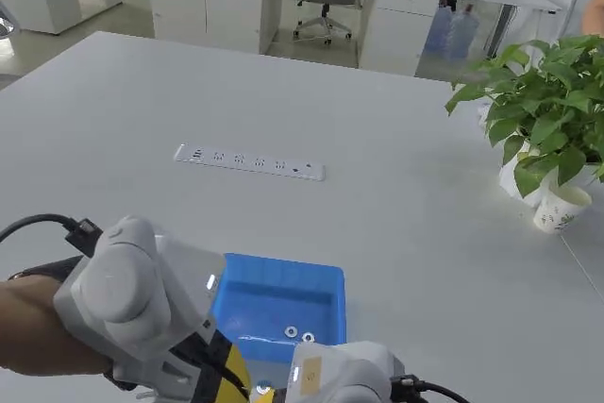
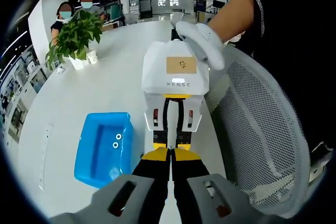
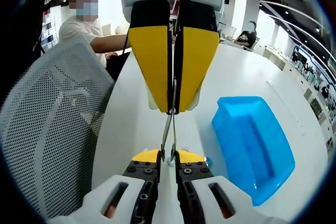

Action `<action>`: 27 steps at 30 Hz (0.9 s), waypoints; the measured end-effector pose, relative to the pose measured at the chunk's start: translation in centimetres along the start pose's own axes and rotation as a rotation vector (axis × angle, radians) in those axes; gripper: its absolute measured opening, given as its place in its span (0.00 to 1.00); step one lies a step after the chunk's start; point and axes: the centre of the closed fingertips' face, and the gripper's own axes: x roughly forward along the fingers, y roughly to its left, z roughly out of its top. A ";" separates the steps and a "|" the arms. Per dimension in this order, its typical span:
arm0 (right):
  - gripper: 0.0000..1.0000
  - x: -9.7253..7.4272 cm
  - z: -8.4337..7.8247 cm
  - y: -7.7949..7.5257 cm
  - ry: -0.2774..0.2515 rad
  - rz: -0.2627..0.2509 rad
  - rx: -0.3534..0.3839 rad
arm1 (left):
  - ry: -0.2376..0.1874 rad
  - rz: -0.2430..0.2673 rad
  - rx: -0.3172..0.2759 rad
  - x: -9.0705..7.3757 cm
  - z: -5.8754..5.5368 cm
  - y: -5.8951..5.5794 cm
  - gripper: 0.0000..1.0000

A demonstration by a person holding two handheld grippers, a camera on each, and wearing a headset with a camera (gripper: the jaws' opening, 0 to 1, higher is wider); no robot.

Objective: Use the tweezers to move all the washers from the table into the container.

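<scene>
Meeting tip to tip, left gripper [image 3: 173,110] and right gripper [image 3: 168,157] both clamp tweezers [image 3: 169,127]; container [image 3: 262,150] alongside.

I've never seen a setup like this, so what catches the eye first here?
The bright blue container at the near edge of the white table stands out, two small washers lying in it. Close by it the left gripper and the right gripper meet nose to nose, thin tweezers running from the left one's yellow jaws to the right one's. A leafy potted plant sits at the table's right.
</scene>
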 end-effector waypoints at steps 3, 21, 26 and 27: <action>0.12 0.0 0.0 -0.1 -0.002 -0.002 0.001 | -0.001 -0.001 0.002 0.0 0.0 0.0 0.03; 0.12 0.3 -0.4 -0.2 0.010 0.012 0.000 | 0.005 -0.001 0.001 0.4 -0.3 0.2 0.03; 0.12 0.2 -0.2 -0.3 0.005 0.009 0.002 | 0.000 -0.002 -0.003 0.4 -0.2 0.4 0.03; 0.12 0.2 -0.2 -0.3 0.003 0.009 0.005 | 0.000 -0.002 -0.005 0.4 -0.2 0.5 0.03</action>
